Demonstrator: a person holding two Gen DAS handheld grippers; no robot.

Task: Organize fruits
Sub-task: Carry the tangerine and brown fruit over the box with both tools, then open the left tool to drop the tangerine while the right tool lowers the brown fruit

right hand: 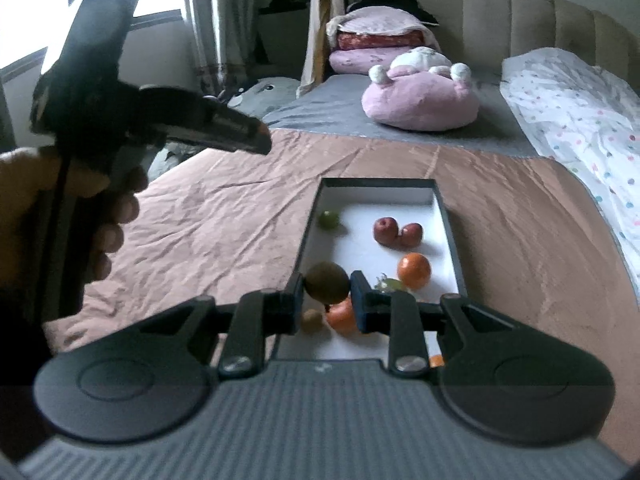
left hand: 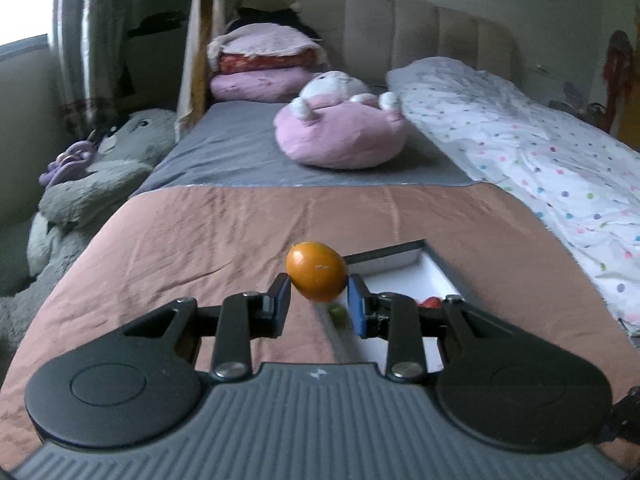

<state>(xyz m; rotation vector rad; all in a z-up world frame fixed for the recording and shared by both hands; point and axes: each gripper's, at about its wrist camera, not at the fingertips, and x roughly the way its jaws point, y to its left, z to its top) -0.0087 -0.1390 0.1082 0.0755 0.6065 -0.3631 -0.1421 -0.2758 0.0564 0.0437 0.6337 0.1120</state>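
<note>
My left gripper point(left hand: 318, 294) is shut on an orange oval fruit point(left hand: 316, 271), held in the air above the brown bedspread, just left of the box's point(left hand: 434, 268) rim. My right gripper point(right hand: 326, 300) is shut on a brownish-green round fruit point(right hand: 327, 282) over the near part of the dark box point(right hand: 450, 232) with a white floor. In the box lie a green fruit point(right hand: 329, 219), two red fruits point(right hand: 386, 230), an orange point(right hand: 414, 270), another orange point(right hand: 342, 317) and a small brown fruit point(right hand: 311, 320) under my fingers.
The box rests on a brown bedspread point(right hand: 224, 216). A pink plush cushion point(left hand: 340, 136) lies farther up the bed, with a spotted white duvet point(left hand: 540, 168) on the right. A hand point(right hand: 116, 208) holds the left gripper's black body at the left of the right wrist view.
</note>
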